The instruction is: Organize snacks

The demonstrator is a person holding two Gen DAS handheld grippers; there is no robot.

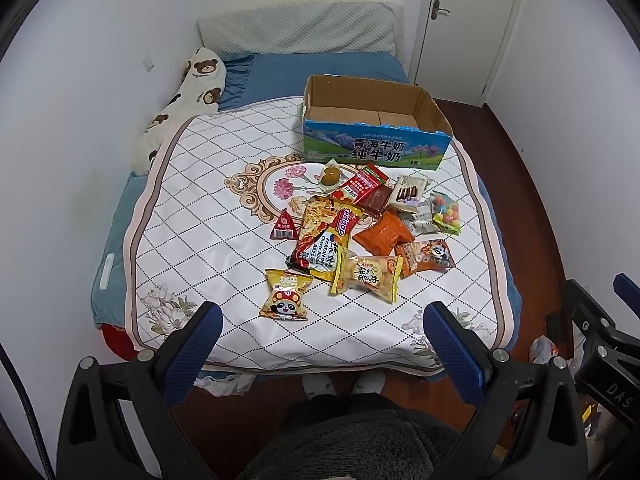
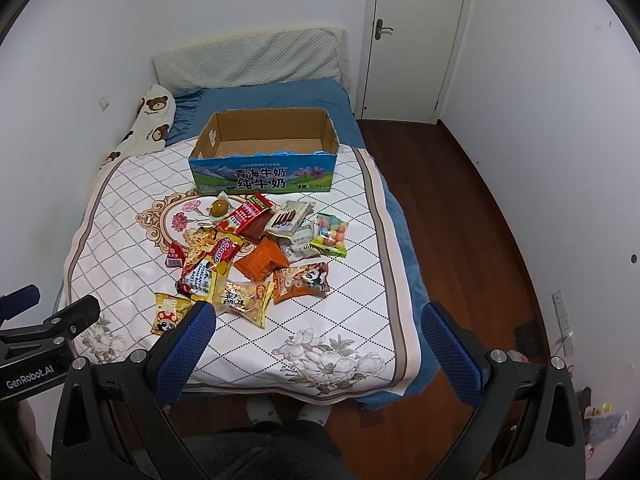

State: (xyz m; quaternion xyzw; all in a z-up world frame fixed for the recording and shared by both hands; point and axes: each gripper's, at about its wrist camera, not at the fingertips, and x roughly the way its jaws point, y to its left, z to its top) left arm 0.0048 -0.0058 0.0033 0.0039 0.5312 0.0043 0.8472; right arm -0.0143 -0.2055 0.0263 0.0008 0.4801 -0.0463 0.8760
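Your left tongs [image 1: 320, 330] and right tongs [image 2: 318, 326] are spread wide, holding nothing. The snacks [image 1: 360, 232] sit mid-frame on the bed [image 1: 192, 184] (below the cardboard box [image 1: 374, 148]).

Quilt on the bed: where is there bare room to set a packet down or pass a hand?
The quilt is bare left of the red triangle packet, and along its near edge past the yellow panda packet. The cardboard box looks empty. Crowded: the snack pile, which reaches the box front.
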